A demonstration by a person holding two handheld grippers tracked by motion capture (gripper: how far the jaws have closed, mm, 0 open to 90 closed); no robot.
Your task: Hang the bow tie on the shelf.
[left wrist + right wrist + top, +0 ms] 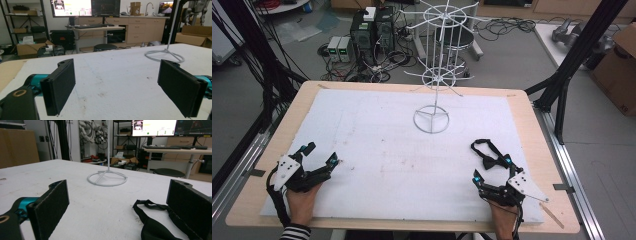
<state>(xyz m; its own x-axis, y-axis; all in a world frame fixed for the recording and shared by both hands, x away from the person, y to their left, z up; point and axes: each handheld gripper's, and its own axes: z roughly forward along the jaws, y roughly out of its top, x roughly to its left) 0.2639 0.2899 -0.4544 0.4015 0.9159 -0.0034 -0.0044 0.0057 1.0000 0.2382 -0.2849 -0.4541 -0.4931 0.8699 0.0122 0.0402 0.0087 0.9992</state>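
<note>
Table (532, 150) first, since it's the biggest thing: wooden top with a white mat (377, 150) over most of it. No real containers, the closest is the white wire rack (437, 60) standing toward the far side of the mat, and its rings and arms have nothing hanging on them. The rack's top is cut off in both gripper views, so you just get the ring base and the pole.

Black bow tie (488, 155) lies flat on the mat, near and to the right of the rack's base, just beside the right gripper (492, 170). Its strap loops are hard to follow.

Right gripper: jaws spread wide, nothing between them. Left gripper (319, 154), near-left of the rack, is also wide open and holding nothing.
</note>
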